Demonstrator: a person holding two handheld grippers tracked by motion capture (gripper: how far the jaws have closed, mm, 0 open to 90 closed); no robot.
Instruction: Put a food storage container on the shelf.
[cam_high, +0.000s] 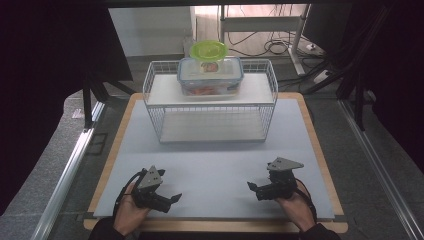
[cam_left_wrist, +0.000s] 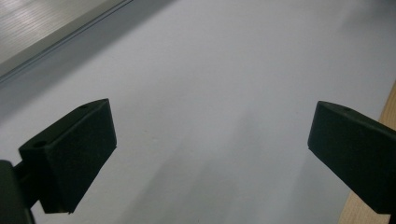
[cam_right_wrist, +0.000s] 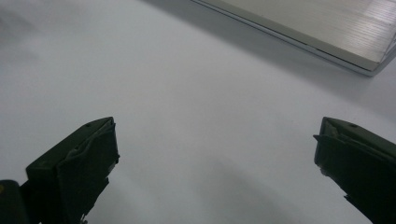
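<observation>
Grey counter (cam_high: 210, 165) is lying bare at lower frame; both tongs (cam_high: 172, 199) (cam_high: 252, 188) are gaping, holding nothing; box (cam_high: 210, 76) untouched on the rack (cam_high: 210, 107).

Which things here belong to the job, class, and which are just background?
Job:
left hand-held gripper
right hand-held gripper
clear lidded container
green lid
wire rack

Background:
cables on the floor
metal rail

Lime-green lid (cam_high: 209, 50), white wire basket (cam_high: 210, 107), grey mat (cam_high: 215, 160).
</observation>
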